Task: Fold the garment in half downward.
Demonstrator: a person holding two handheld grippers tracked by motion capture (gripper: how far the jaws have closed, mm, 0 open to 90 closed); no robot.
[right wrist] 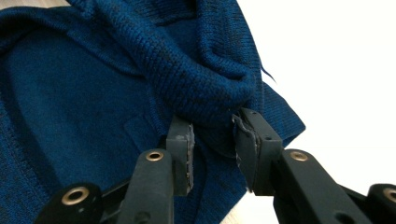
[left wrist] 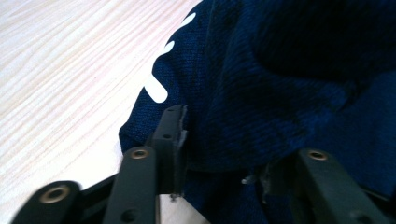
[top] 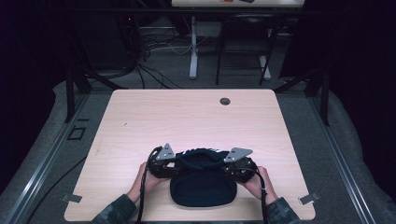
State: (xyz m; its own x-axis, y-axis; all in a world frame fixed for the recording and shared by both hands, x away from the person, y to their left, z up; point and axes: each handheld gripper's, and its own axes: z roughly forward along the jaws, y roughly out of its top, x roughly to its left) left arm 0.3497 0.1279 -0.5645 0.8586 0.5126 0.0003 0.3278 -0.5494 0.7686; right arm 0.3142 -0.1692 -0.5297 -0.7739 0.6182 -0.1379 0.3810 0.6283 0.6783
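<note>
Dark blue knitted garment (top: 203, 186) lies bunched near the pale wooden bench's (top: 187, 116) near edge, with bare bench beyond. Left gripper (top: 176, 164) and right gripper (top: 229, 164) flank it; each one's fingers are parted, with a fold between them. White stripes (left wrist: 156, 88) show close up.

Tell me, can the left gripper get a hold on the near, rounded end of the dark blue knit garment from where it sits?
Probably yes. The left gripper sits at the dark blue knit garment, its jaws apart with knit between them, and bare table lies around it. Nothing blocks the short way to the near end.
</note>
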